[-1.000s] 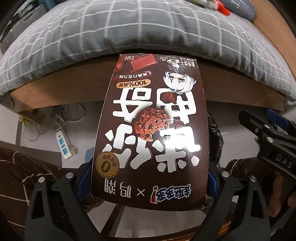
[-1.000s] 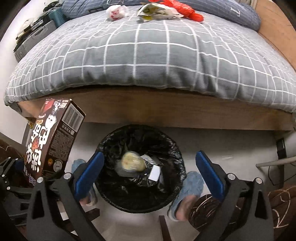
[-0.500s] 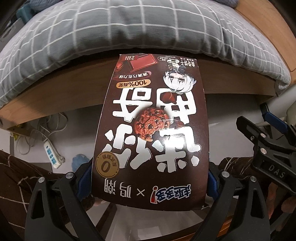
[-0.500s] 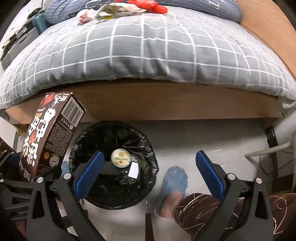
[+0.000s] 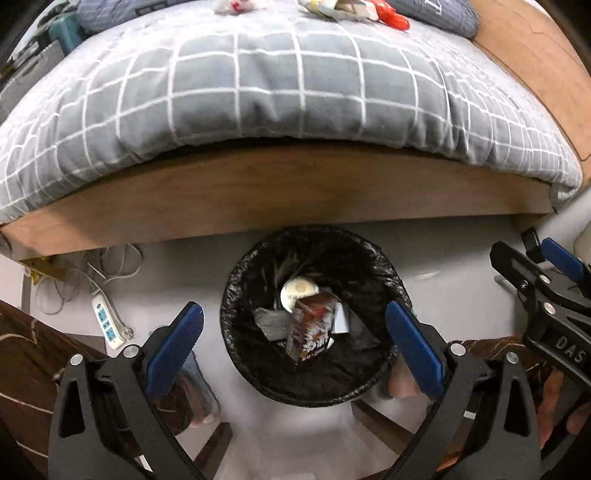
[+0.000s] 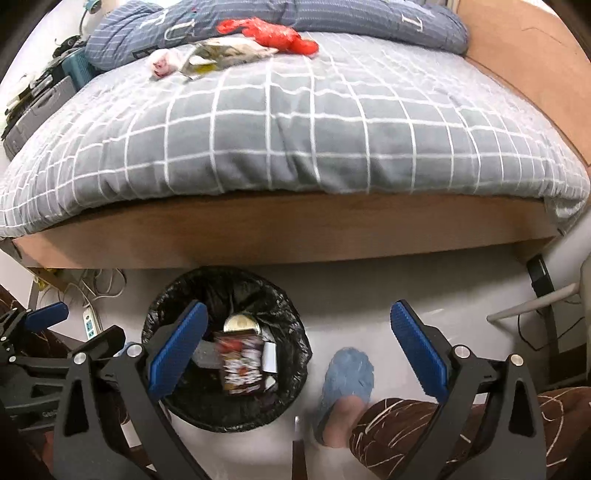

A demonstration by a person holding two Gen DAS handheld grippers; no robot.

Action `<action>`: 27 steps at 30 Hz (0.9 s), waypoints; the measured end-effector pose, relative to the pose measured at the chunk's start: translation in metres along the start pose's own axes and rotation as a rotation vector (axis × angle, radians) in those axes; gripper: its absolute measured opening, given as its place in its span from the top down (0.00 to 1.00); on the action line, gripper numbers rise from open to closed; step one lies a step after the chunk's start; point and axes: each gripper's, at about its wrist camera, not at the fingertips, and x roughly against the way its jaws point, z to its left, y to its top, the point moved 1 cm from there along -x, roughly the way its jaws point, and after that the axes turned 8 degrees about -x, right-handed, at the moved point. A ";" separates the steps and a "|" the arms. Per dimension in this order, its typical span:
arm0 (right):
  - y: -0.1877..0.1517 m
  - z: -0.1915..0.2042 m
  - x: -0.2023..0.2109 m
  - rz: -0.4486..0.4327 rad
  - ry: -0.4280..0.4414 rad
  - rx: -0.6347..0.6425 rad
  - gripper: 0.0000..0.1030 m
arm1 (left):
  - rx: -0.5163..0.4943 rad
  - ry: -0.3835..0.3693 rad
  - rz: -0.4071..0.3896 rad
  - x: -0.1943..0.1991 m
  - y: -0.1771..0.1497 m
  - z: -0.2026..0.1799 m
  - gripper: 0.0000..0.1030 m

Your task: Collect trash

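The brown cookie box (image 5: 311, 328) lies inside the black-lined trash bin (image 5: 384, 269), blurred, beside a round lid and paper scraps; it also shows in the right wrist view (image 6: 242, 363) in the bin (image 6: 295, 314). My left gripper (image 5: 293, 343) is open and empty above the bin. My right gripper (image 6: 295, 349) is open and empty, over the bin's right side and the floor. On the bed, a red plastic bag (image 6: 269, 33), a crumpled wrapper (image 6: 225, 53) and a white wad (image 6: 164, 62) lie near the pillows.
The grey checked duvet (image 5: 295, 85) covers a wooden bed frame (image 5: 295, 188) behind the bin. A power strip (image 5: 107, 321) and cables lie on the floor at left. The person's blue slipper (image 6: 347, 376) is right of the bin. Chair legs show below.
My left gripper opened and let go of the cookie box, which dropped into the bin. The right gripper shifted right and its view tilted up toward the bed.
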 end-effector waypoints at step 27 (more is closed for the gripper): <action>0.093 0.052 0.055 -0.262 0.113 0.058 0.07 | 0.111 0.066 -0.251 0.074 0.069 0.069 0.06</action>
